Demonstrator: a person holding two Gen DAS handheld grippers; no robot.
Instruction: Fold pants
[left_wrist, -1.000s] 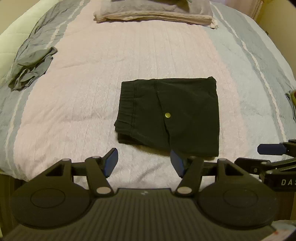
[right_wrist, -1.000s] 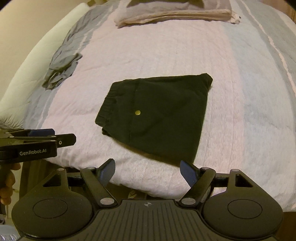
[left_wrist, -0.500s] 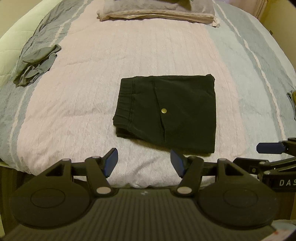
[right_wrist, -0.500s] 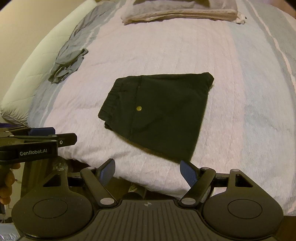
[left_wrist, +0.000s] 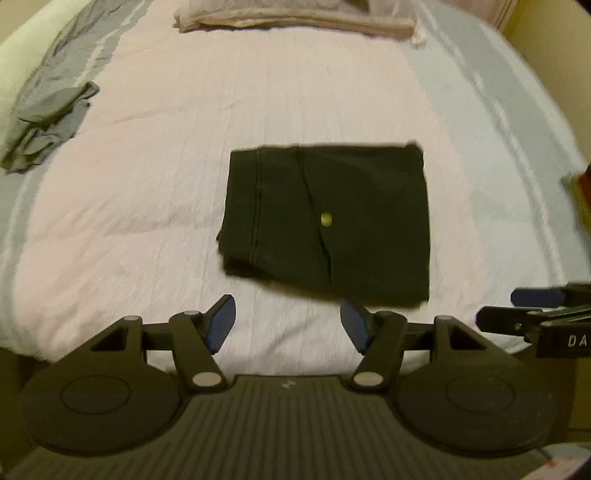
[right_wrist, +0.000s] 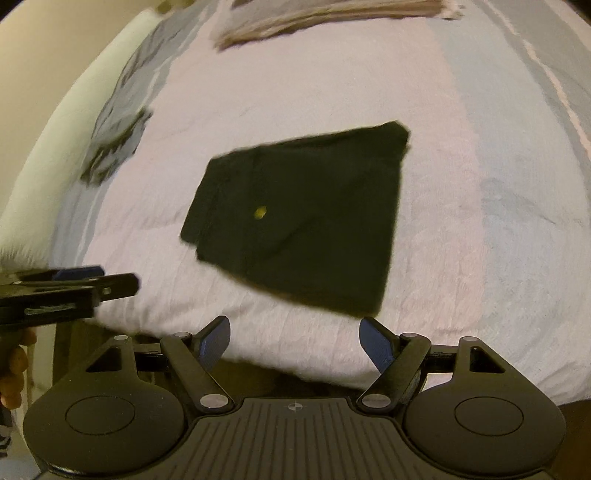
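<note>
the bed has bare pink cover on every side of the pants, with its near edge just under both tools. a crumpled grey garment lies well off at the left edge, and a folded blanket sits at the far end. the pants are black, folded into a flat rectangle, a small brass button on top. the left tool and right tool both hover wide and empty, short of the pants' near edge.
</note>
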